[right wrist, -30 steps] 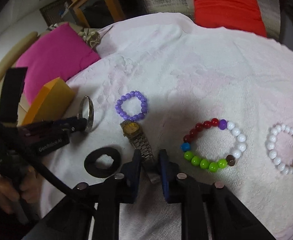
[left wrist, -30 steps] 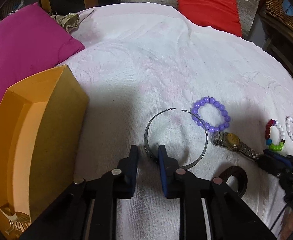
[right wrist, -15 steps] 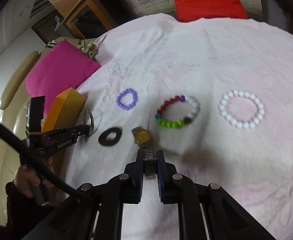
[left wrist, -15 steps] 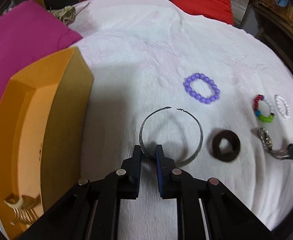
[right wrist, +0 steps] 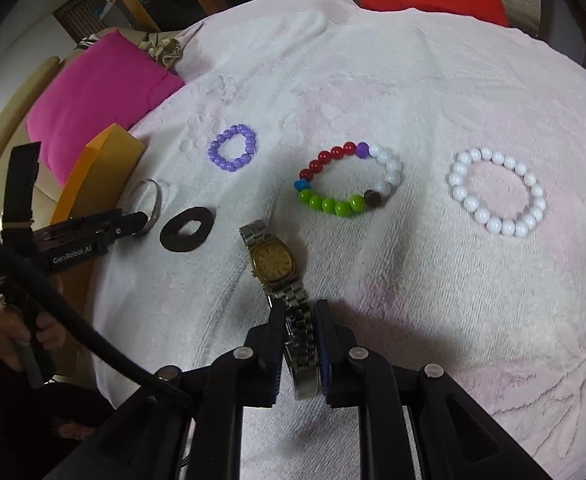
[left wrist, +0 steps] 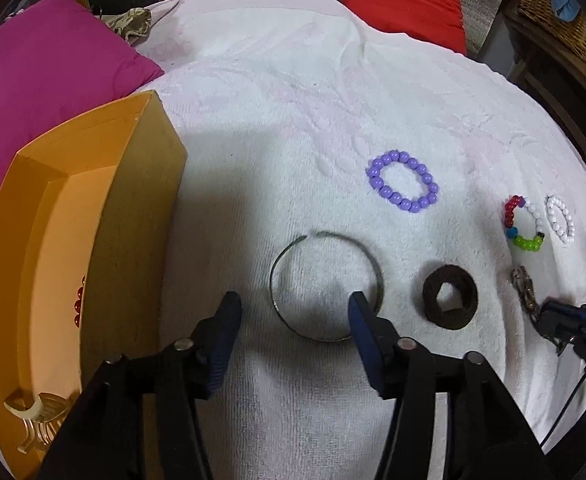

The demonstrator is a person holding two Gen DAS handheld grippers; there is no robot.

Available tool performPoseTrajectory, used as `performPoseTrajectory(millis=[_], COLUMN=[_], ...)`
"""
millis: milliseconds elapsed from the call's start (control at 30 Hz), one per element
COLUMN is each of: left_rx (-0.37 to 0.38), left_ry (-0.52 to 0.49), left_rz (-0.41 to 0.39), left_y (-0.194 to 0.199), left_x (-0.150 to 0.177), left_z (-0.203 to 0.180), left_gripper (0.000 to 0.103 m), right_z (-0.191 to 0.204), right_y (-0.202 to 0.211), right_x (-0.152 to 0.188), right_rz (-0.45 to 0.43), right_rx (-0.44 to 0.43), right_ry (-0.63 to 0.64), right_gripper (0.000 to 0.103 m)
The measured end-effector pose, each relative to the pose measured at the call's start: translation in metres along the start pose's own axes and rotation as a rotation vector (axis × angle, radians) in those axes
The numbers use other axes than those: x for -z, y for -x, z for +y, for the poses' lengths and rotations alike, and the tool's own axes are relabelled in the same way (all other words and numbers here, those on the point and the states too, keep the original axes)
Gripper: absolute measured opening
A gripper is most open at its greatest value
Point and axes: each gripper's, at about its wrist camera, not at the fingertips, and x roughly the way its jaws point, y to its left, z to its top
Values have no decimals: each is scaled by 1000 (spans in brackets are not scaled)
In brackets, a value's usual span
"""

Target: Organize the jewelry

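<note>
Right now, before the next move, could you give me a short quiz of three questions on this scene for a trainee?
1. True or false: the left gripper clamps the bangle.
2. What lies between the right gripper's jaws? A) purple bracelet B) watch C) black ring
3. Fill in: the hair clip lies inside the orange ____.

Key: 1 false, the jaws have just been opening and are wide apart; 2 B, the watch band; 3 box.

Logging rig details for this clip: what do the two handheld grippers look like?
Both are black, with two straight fingers faced in blue pads and silver pivot screws. The left gripper, seen from the right wrist view, carries white lettering, a black strap and a thick black cable. The right gripper looks the same.
</note>
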Motion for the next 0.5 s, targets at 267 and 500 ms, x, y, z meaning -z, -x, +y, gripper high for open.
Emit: performPoseTrajectory(millis=[267, 500], left_rx=[49, 11], left_ry=[47, 23], left_rz=[2, 5], left_y=[-4, -14], left_x=[-8, -12], left_z=[-4, -15], left_gripper=[70, 70], right_z=[7, 11], right_y=[-4, -5], right_x=[0, 3], right_rz=[-10, -37], right_rx=[20, 38], right_ry=[46, 80], right_gripper=[30, 28])
